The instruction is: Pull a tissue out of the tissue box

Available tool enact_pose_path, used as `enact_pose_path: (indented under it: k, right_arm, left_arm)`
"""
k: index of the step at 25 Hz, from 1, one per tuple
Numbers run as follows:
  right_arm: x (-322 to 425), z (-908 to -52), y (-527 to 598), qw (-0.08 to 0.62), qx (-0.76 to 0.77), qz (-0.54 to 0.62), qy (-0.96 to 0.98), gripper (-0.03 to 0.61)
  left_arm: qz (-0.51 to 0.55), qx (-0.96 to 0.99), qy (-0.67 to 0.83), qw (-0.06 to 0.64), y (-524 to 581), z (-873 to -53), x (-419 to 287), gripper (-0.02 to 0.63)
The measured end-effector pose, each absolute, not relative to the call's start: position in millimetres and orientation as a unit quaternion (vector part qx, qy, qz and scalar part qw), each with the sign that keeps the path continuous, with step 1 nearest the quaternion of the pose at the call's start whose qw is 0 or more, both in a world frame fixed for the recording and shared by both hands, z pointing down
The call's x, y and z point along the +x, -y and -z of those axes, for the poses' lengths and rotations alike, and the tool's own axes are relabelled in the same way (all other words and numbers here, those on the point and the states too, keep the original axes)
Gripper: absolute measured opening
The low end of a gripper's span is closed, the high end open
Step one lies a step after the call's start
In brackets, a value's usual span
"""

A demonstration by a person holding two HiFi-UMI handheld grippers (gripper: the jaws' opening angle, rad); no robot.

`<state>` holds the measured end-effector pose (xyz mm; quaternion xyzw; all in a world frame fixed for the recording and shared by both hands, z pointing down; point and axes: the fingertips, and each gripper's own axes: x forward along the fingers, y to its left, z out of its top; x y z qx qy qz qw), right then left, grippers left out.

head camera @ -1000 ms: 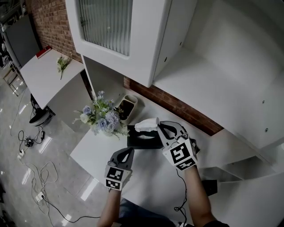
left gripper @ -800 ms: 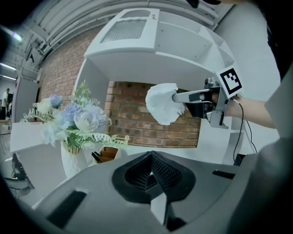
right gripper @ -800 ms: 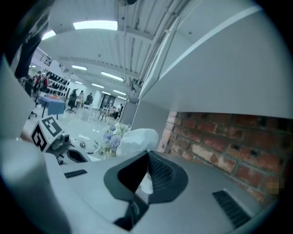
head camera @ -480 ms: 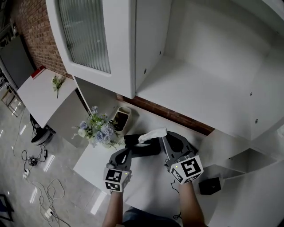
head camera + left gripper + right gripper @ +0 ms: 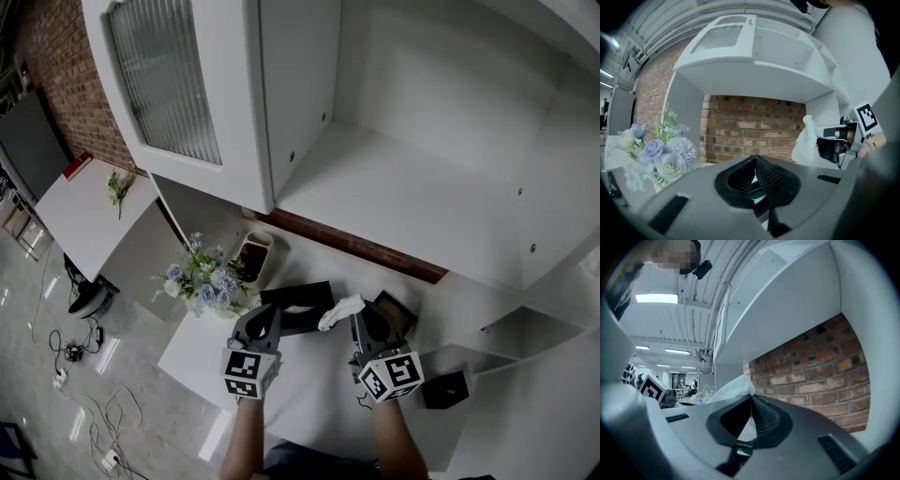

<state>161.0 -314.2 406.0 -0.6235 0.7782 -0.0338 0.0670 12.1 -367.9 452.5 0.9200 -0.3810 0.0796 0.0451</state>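
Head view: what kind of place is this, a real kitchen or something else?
Probably a mock home corner inside a lab or office: a white cabinet, brick wall and flowers look homely, but loose cables lie on the floor.

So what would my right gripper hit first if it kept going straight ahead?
Probably the brick wall under the cabinet: beyond the right gripper and the tissue it holds, nothing else shows in that line, though depth is unclear.

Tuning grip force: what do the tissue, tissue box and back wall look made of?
tissue: thin white paper, soft, crumpled folds.
tissue box: matte black, rigid edges; plastic or card, unclear.
back wall: red brick, rough, pale mortar lines.
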Motion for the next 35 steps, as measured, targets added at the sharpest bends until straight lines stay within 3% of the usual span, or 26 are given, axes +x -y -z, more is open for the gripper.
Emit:
enact_pose_path:
  k: [35]
  right_arm:
    - [168.5, -427.9, 314.2, 0.007, -0.644, 0.036, -0.764, -0.002]
  left_arm:
    - [-0.086, 0.920, 0.379, 0.054, 365.3, -464.4, 11.1, 0.009]
